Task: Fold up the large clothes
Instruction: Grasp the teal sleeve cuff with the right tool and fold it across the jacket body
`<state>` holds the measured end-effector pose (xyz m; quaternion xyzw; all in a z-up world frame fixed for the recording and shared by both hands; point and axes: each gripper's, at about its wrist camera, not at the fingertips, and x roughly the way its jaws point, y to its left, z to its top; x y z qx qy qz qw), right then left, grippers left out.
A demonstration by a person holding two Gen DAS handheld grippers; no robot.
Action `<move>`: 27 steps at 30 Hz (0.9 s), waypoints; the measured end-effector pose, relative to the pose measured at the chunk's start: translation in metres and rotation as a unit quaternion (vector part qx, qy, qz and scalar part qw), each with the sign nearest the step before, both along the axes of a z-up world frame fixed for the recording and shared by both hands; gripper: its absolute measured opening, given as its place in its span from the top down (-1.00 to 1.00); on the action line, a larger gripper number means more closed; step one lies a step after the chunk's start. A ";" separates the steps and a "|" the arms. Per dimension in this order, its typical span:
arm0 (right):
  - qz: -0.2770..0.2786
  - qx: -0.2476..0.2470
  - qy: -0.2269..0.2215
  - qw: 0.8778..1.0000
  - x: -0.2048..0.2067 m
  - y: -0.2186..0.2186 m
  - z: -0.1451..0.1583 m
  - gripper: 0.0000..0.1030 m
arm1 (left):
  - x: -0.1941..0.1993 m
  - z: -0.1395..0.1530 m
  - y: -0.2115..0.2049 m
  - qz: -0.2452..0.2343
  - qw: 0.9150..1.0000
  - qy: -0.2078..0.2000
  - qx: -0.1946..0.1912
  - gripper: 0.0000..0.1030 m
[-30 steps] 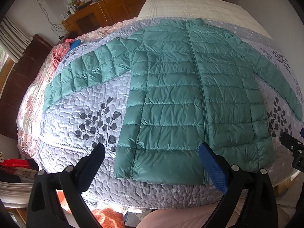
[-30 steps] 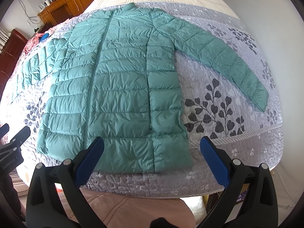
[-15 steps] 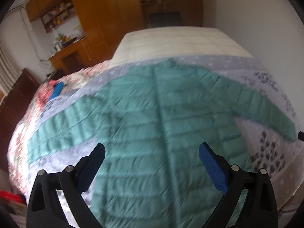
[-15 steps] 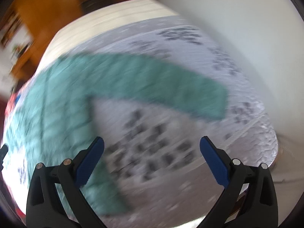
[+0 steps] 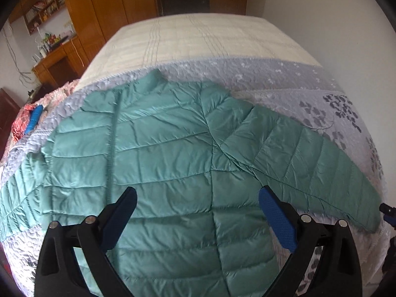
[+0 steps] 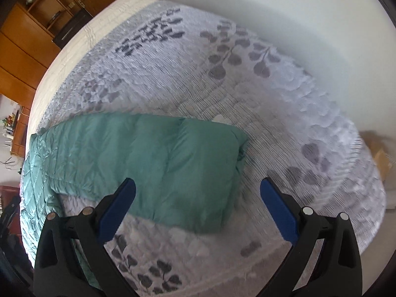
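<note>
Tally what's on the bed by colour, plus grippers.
Green: 1, the puffer jacket
Blue: 1, a small object at the bed's left edge
Grey leaf-print: 1, the quilt
Grippers: 2, left gripper and right gripper, both open and empty
Total: 5

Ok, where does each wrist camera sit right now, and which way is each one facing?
Left wrist: on the left gripper, above the jacket body, facing along the bed toward the wardrobe; its open fingers show.
Right wrist: on the right gripper, facing the sleeve end on the quilt, wall beyond; its open fingers show.
Shared: the same sleeve, quilt and bed.
</note>
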<state>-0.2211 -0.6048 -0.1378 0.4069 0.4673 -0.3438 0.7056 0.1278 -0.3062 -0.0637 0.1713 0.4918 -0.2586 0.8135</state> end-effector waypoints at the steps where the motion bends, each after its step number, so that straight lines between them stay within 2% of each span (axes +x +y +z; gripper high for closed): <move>1: -0.001 0.006 0.000 1.000 0.001 -0.004 -0.006 -0.93 | 0.003 -0.005 -0.003 0.002 1.000 0.004 0.001 -0.90; 4: 0.000 0.026 -0.006 1.000 0.006 -0.014 -0.018 -0.92 | 0.015 -0.018 -0.009 0.009 1.000 0.016 0.005 -0.89; 6: 0.004 0.036 -0.009 0.999 0.011 -0.017 -0.024 -0.82 | 0.024 -0.027 -0.010 0.014 0.999 0.028 0.008 -0.78; 8: 0.006 0.052 -0.014 0.999 0.014 -0.021 -0.030 -0.52 | 0.031 -0.035 -0.009 0.021 0.999 0.042 0.010 -0.76; 9: 0.006 0.053 -0.013 0.998 0.016 -0.022 -0.031 -0.49 | 0.034 -0.039 -0.008 0.025 0.999 0.045 0.012 -0.76; 10: 0.008 0.051 -0.016 0.999 0.018 -0.023 -0.031 -0.32 | 0.037 -0.043 -0.007 0.028 0.998 0.048 0.013 -0.76; 11: 0.011 0.053 -0.027 0.998 0.019 -0.023 -0.030 0.09 | 0.038 -0.044 -0.006 0.030 0.998 0.052 0.012 -0.74; 13: 0.014 0.086 -0.073 0.994 0.019 -0.025 -0.029 0.58 | 0.041 -0.049 -0.002 0.034 0.998 0.057 0.011 -0.68; 14: 0.009 0.092 -0.088 0.992 0.018 -0.026 -0.027 0.66 | 0.043 -0.051 0.000 0.036 0.997 0.061 0.009 -0.64; 18: 0.020 0.067 -0.146 0.987 0.026 -0.021 0.004 0.75 | 0.051 -0.057 0.010 0.045 0.996 0.073 0.009 -0.58; 21: 0.059 0.041 -0.186 0.980 0.047 -0.006 0.039 0.76 | 0.054 -0.058 0.020 0.051 0.996 0.077 0.004 -0.50; 27: 0.144 0.012 -0.197 0.970 0.119 0.036 0.072 0.76 | 0.063 -0.057 0.039 0.060 0.995 0.085 -0.004 -0.36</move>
